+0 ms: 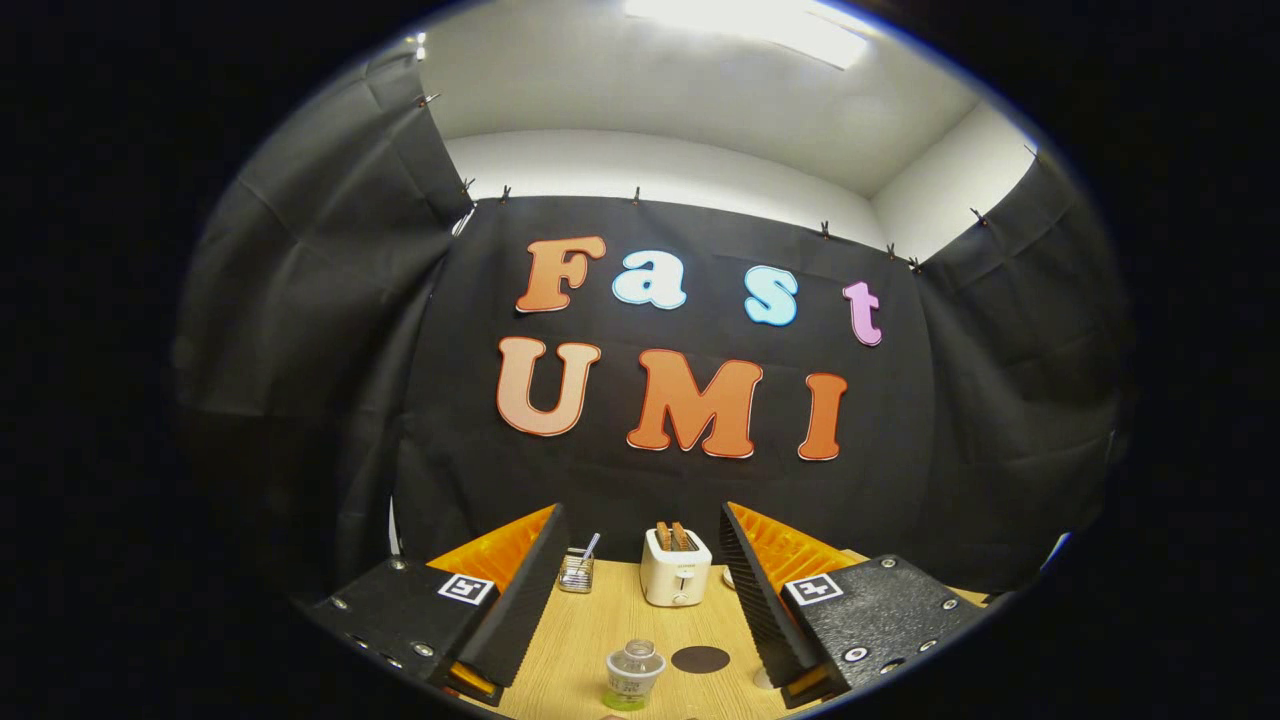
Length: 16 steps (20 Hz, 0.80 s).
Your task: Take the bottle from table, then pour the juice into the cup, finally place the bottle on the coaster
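We keep the gripper (640,600) wide open and empty, because the bottle (633,674) stands between the fingers, coaster (700,659) beside it.

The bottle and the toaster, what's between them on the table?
Bare wooden table between bottle and toaster in the gripper view; the open gripper holds nothing.

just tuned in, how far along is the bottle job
Nothing looks done yet. The bottle stands on the table, between the open fingers of the gripper and untouched. The coaster beside it is bare. In hand: lining up on the bottle. Left: grasp, pour, set it on the coaster. I can't pick out the cup.
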{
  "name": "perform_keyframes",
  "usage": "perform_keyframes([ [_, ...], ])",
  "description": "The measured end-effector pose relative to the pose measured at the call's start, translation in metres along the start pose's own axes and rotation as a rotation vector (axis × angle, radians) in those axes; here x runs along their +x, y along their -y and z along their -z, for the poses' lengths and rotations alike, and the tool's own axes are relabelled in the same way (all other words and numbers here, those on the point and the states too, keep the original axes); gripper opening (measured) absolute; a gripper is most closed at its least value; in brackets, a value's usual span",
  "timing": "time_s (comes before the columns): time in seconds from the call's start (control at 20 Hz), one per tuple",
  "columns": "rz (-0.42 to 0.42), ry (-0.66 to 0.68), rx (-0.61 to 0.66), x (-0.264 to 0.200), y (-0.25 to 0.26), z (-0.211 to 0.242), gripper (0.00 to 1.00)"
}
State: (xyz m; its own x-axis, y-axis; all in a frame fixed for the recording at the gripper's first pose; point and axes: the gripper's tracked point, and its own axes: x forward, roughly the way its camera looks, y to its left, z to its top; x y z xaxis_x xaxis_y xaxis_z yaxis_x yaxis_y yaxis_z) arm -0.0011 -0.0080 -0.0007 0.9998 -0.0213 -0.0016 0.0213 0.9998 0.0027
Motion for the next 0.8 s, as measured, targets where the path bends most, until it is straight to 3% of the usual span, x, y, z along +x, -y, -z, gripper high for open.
perform_keyframes([
  [0.8, 0.038, -0.046, -0.004, 0.005, 0.008, 0.027, 0.90],
])
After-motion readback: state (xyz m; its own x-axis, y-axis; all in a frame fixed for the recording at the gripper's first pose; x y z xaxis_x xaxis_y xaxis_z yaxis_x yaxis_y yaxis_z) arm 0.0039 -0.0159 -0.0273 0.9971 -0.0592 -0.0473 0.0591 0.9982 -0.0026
